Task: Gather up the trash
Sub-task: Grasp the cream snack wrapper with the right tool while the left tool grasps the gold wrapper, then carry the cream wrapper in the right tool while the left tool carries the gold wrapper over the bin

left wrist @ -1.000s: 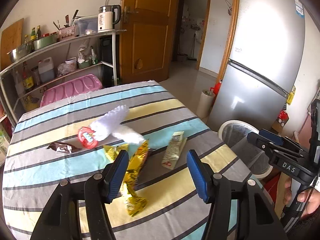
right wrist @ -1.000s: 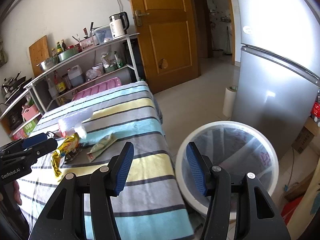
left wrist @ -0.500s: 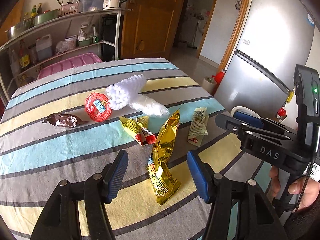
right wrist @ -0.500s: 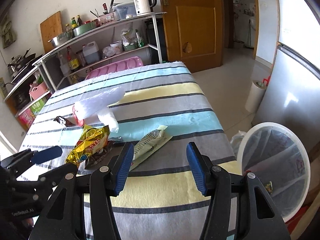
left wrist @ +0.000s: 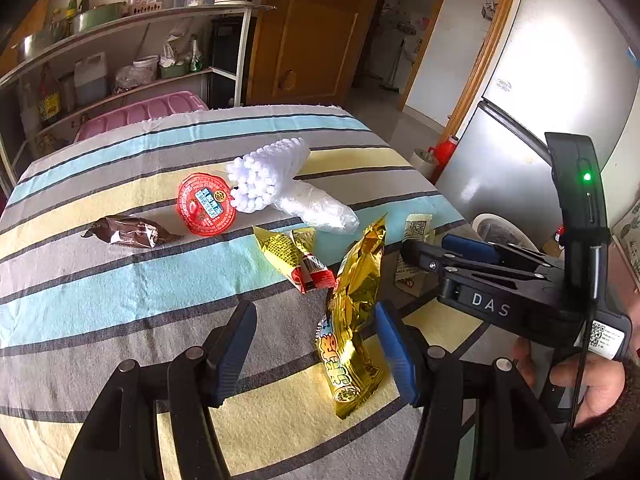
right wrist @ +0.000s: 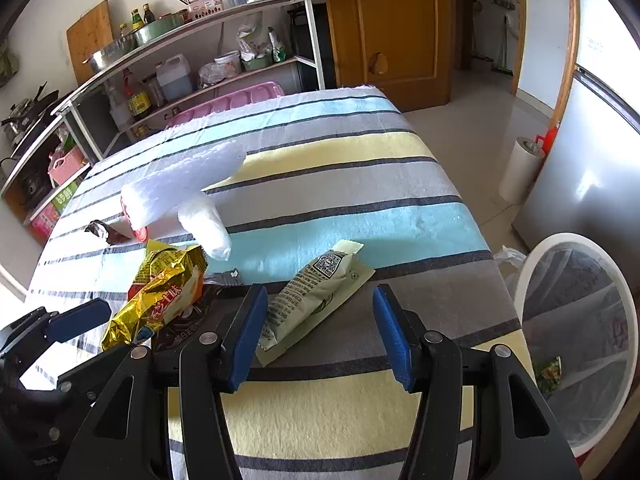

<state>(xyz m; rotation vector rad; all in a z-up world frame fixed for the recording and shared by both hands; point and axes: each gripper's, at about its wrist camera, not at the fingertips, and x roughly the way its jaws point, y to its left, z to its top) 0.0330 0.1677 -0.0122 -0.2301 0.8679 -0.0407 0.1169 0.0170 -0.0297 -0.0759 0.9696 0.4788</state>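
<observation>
1. On a table (left wrist: 100,288) covered in a striped cloth, several pieces of trash lie scattered, none yet picked up.
2. Toward the near right lies a crumpled gold foil snack bag (left wrist: 352,320); a smaller yellow and red wrapper (left wrist: 296,256) touches its far end.
3. Farther off sit a round red lid (left wrist: 206,210), a brown wrapper (left wrist: 128,232) to its left, and a white foam net with clear plastic (left wrist: 280,184) to its right.
4. The left hand-held gripper (left wrist: 316,344) hangs above the gold bag, jaws wide and empty. The bag's near end shows between the blue pads, untouched. The placing suggests this bag is its target.
5. The right hand-held gripper (right wrist: 320,332) is likewise wide and empty. A pale green sachet (right wrist: 316,296) lies just ahead, its near end between the pads, apparently lined up for a grasp.
6. Beyond the table's right edge, on the floor, stands a white-rimmed bin (right wrist: 532,280) with a clear liner, a scrap already inside. Its place close by probably keeps each carry short.
7. Both tools tilt downward, which suits pinching flat wrappers from above.
</observation>
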